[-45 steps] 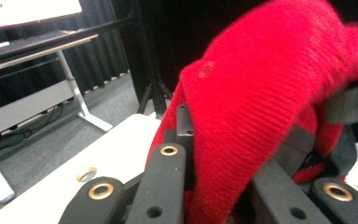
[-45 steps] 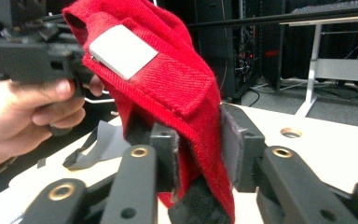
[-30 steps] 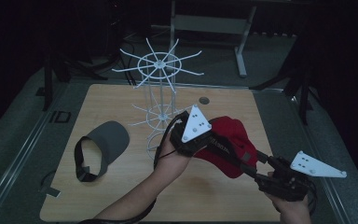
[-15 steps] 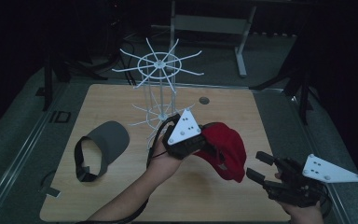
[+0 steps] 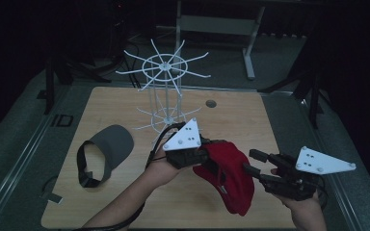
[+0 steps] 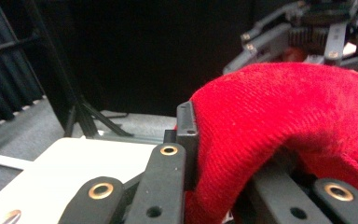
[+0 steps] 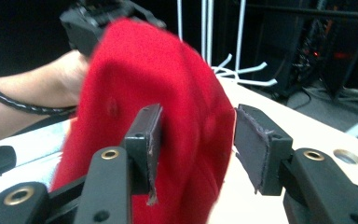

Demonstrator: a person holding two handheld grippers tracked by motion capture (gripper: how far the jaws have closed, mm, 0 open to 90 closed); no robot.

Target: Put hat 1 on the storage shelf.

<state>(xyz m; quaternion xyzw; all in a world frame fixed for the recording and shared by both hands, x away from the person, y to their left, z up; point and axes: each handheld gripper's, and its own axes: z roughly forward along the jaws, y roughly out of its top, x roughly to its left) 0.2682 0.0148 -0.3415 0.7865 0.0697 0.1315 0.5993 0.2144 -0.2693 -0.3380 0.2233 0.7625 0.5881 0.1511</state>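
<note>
The white wire hat rack [image 5: 166, 91] stands mid-table at the back, its spokes spreading wide overhead. A grey visor [image 5: 105, 151] lies at the left. Bare tabletop [image 5: 231, 118] opens right of the rack and along the near edge.

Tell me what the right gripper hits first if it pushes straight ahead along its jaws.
Most likely the red cap, which the left gripper holds. It lies directly before the right gripper's open jaws, though depth is unclear.

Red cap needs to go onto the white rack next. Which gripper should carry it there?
Left, probably. The left gripper is shut on the red cap and sits nearer the white rack. The right gripper is open, with no grip on the cap.
</note>
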